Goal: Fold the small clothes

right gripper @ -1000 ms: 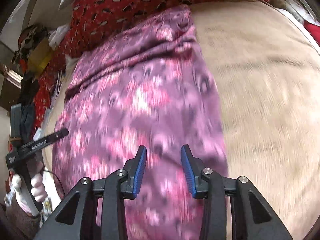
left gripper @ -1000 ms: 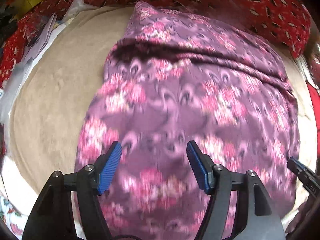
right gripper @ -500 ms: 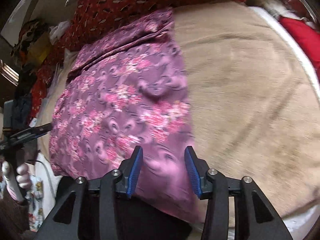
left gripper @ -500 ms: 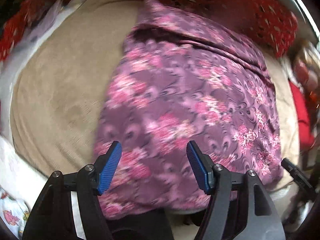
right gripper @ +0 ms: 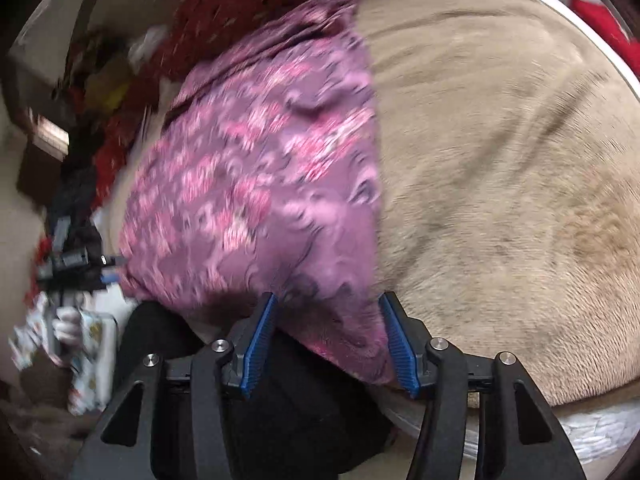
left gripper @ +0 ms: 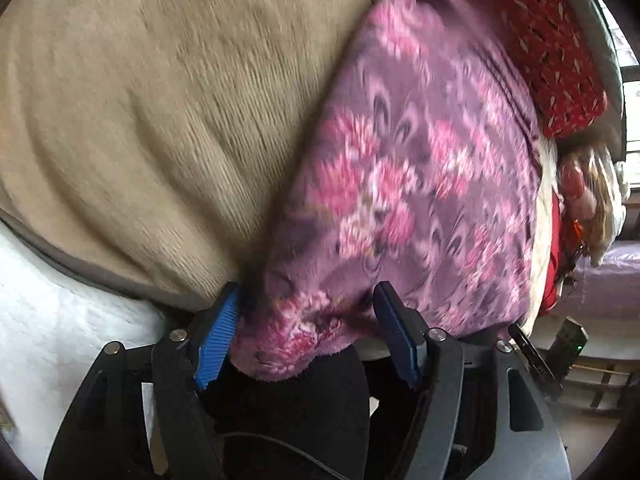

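Both claws moved to garment's (left gripper: 404, 184) near hem | left claw (left gripper: 308, 332) released, corner between | right claw (right gripper: 328, 338) opening, corner between, 6 o'clock

L gripper (left gripper: 306, 330) fingers apart | purple floral cloth (left gripper: 420, 184) corner btwn | beige blanket (left gripper: 160, 100)

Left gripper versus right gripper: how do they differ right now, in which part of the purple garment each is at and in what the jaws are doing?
The left gripper straddles the purple floral garment's near left corner; the right gripper straddles its near right corner. The left jaws stand open; the right jaws are opening. Shared: both point down at the near hem over the beige blanket, fabric between blue pads, neither clamped.
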A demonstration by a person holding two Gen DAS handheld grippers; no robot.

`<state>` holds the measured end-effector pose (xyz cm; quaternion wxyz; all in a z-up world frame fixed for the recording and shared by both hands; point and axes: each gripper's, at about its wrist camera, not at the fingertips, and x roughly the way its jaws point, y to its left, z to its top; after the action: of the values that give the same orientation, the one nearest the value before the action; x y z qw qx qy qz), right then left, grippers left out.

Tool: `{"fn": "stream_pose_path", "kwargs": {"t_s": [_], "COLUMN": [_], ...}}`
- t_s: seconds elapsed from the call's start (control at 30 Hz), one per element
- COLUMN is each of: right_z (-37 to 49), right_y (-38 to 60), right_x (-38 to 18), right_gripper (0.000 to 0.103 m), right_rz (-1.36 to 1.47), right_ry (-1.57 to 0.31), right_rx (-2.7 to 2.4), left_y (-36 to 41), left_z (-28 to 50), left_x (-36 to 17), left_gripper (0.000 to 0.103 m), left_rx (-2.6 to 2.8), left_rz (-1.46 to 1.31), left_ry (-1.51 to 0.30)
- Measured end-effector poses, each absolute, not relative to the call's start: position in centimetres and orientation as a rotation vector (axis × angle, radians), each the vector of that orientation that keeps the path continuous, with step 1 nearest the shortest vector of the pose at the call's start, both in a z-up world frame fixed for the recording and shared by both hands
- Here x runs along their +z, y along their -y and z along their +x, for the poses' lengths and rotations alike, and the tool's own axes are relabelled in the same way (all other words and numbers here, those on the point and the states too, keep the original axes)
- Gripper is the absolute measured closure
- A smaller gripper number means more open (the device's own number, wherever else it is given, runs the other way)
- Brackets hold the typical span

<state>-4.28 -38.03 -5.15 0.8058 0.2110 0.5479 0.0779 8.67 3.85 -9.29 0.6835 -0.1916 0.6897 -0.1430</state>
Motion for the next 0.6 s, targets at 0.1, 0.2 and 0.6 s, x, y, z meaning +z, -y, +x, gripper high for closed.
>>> {"fn": "stream_pose_path", "kwargs": {"t_s": [0.1,0.2,0.6], "right_z": [-4.3,-4.4,-3.3], "right_y": [36.4,36.2,39.1], "right_x": [-4.7,-3.9,3.0], "right_gripper": [0.068,0.098,0.098], "right_rz": [0.320,0.333,0.671], "right_ry": [-1.178,-1.161,-0.837], "right_rx": [0.188,0.247,0.358], "left_y": [-2.7,-1.8,-3.5], "left_z": [8.1,7.7,9.0], "left_x": [-8.7,-7.9,-0.7], "left_gripper": [0.086,0.099,0.099], "left_rx": [-0.325,-0.360,-0.523], "left_rz": [-0.349,-0.302,-0.562], "left_ry": [-1.529,-1.534,-1.359]}}
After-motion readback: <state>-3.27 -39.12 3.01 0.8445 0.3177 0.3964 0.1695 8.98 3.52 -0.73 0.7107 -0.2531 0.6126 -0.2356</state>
